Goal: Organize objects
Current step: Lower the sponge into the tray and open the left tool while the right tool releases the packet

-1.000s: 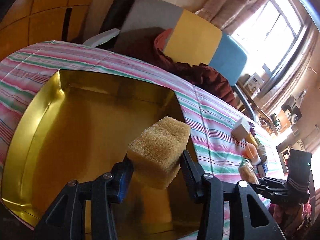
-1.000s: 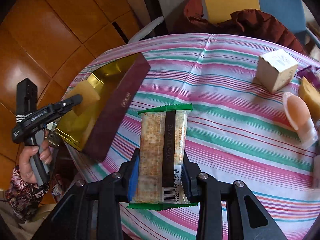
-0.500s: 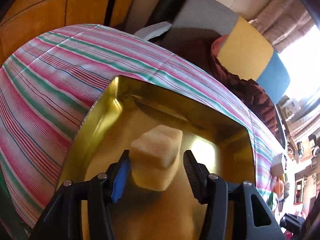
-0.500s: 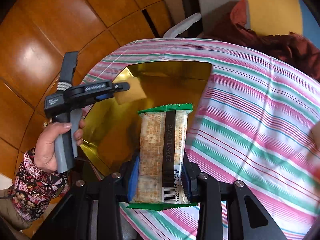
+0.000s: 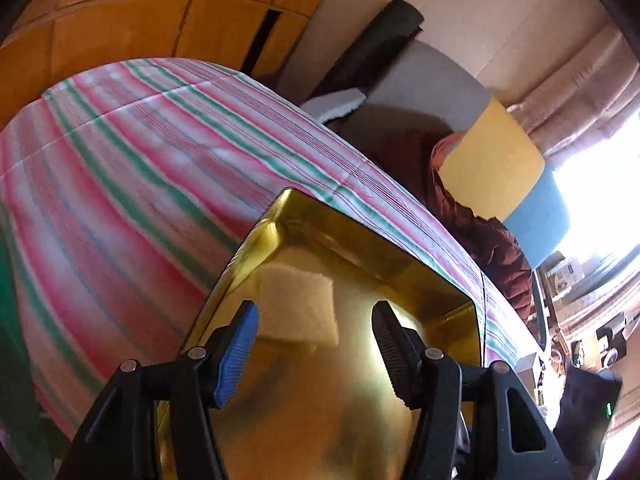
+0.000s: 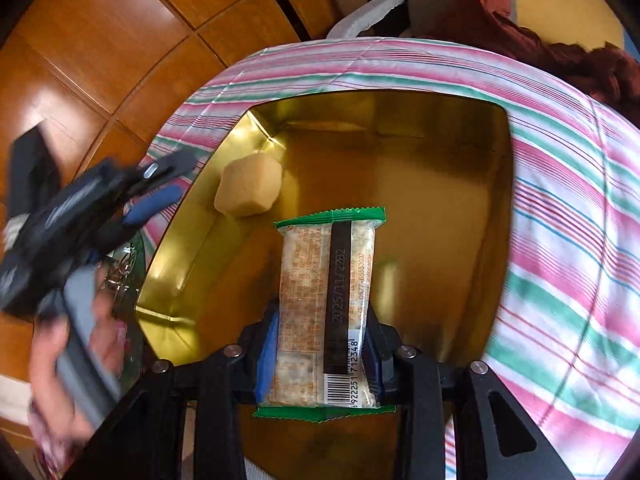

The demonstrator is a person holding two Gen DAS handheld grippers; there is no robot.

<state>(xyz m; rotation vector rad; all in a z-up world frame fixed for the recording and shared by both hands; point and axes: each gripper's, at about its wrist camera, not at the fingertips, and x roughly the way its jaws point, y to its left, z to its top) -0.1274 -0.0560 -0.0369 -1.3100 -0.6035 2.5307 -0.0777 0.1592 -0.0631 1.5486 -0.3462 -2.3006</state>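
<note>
Right hand-held gripper (image 6: 320, 354) clamped on cracker pack (image 6: 326, 308) over gold tray (image 6: 452, 216), left hand-held gripper (image 5: 314, 346) jaws wide apart, holding nothing, sponge (image 5: 296, 306) lying in tray's far-left corner, tray on striped worktop (image 5: 120, 184).

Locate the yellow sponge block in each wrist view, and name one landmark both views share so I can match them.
Left wrist view: the sponge block lies centre-left, inside the gold tray near its far left corner, between and beyond the open left gripper.
Right wrist view: the sponge block sits upper left of centre, by the tray's left wall.
Shared landmark: the gold tray on the striped tablecloth.
</note>
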